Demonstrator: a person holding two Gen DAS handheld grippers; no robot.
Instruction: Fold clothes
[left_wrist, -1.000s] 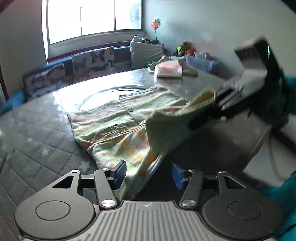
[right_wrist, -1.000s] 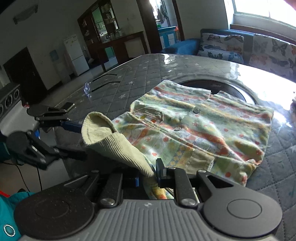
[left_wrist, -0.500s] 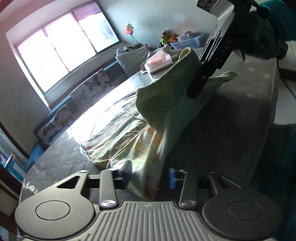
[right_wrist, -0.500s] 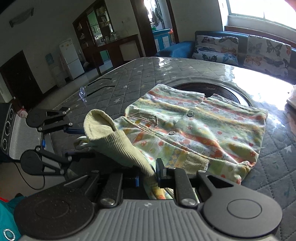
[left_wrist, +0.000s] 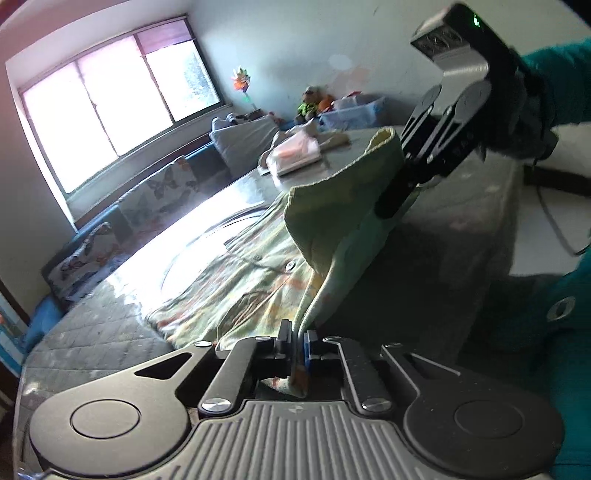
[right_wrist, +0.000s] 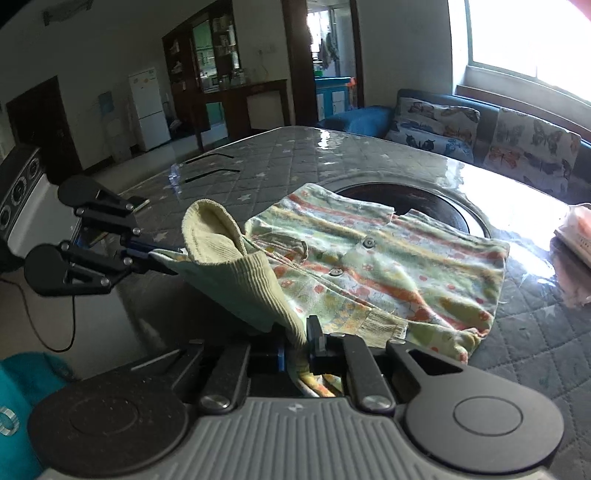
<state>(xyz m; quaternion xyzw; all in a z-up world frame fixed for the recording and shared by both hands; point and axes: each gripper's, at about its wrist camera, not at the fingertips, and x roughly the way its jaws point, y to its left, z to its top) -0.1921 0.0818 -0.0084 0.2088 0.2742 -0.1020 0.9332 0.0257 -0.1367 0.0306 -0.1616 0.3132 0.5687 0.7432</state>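
I see the grey quilted table (right_wrist: 332, 155) filling most of the right wrist view, its glossy cover catching window glare on the far side. Behind it runs a blue sofa (right_wrist: 354, 118) with butterfly cushions (right_wrist: 532, 144).

The patterned shirt (right_wrist: 399, 273) lies spread on the table, buttons up, its body flat across the dark round inset (right_wrist: 454, 210) in the tabletop. The near part of it, with the ribbed pale-yellow sleeve (right_wrist: 236, 266), is lifted off the surface and hangs between my two tools.

My right gripper (right_wrist: 297, 347) has its jaws pressed together on the ribbed cuff end and the printed cloth below it. My left gripper (left_wrist: 297, 343) is pinched tight on an edge of the shirt (left_wrist: 240, 280), with cloth rising straight out of the narrow gap between the blue pads (left_wrist: 307, 350). From the right wrist view the left gripper (right_wrist: 162, 260) reaches in from the table's left edge, tips touching the raised fabric.

A folded pink garment (left_wrist: 295, 153) sits well apart on the far end of the table. A white fridge (right_wrist: 147, 107) stands in the back room.
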